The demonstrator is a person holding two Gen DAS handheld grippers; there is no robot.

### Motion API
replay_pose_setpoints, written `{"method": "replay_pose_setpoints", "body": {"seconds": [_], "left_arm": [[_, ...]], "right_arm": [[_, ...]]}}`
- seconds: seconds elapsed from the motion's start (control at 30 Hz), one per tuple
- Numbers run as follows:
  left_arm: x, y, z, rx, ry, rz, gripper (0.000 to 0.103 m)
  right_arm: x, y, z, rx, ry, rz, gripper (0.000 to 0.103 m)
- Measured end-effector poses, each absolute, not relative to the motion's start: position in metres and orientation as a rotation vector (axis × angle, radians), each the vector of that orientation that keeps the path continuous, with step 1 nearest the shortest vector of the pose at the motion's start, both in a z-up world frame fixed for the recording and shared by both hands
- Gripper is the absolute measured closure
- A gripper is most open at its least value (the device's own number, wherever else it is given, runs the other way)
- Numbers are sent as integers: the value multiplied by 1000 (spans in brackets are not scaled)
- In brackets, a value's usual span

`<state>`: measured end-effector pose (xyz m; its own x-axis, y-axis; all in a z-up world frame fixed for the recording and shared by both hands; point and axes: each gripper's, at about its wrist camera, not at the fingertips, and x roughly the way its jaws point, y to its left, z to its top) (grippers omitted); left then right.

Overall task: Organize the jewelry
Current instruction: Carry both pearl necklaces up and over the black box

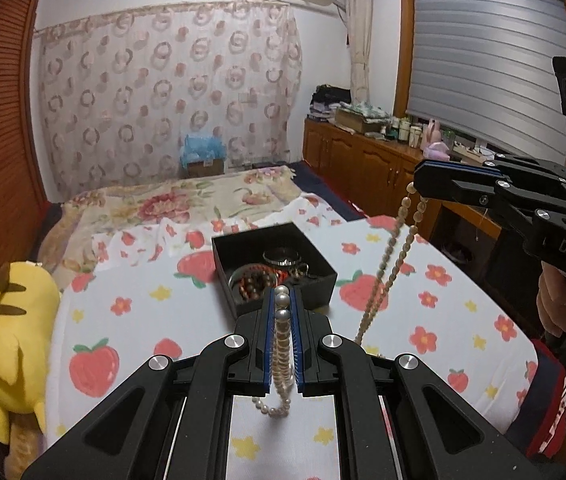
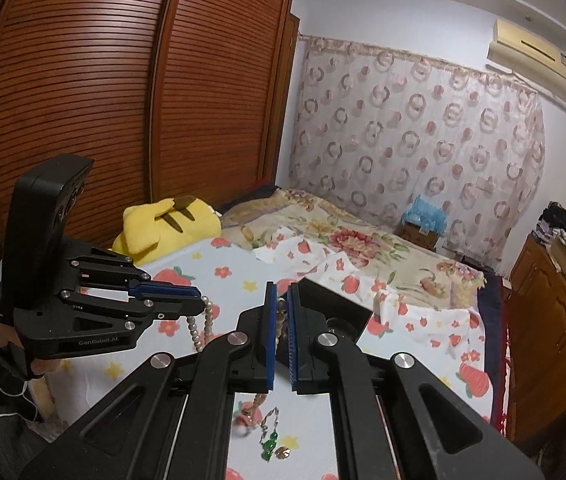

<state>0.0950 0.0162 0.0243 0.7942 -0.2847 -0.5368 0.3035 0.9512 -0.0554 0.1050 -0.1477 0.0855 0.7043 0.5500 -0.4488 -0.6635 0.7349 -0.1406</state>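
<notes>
Above the bed (image 1: pixel 403 320): two necklaces lifted.
Left gripper (image 1: pixel 282 300) pinches white pearl necklace (image 1: pixel 282 344); right gripper (image 2: pixel 279 304) pinches beige bead necklace (image 1: pixel 387 276); black box (image 1: pixel 275 268) below.

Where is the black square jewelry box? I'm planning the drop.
In the left wrist view the black square jewelry box sits open on the strawberry-print sheet, just beyond the left gripper.
</notes>
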Motion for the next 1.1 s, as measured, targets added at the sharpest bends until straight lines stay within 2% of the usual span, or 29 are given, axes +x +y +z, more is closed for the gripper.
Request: {"method": "replay_pose_setpoints", "body": {"seconds": [0.6,1.1], "left_arm": [[130,14,81,49,493,-289,96],[194,7,125,7,436,-250,96]], "right_arm": [[147,-148,118,-310,355,610,97],[191,-167,131,-264,361,557,97]]}}
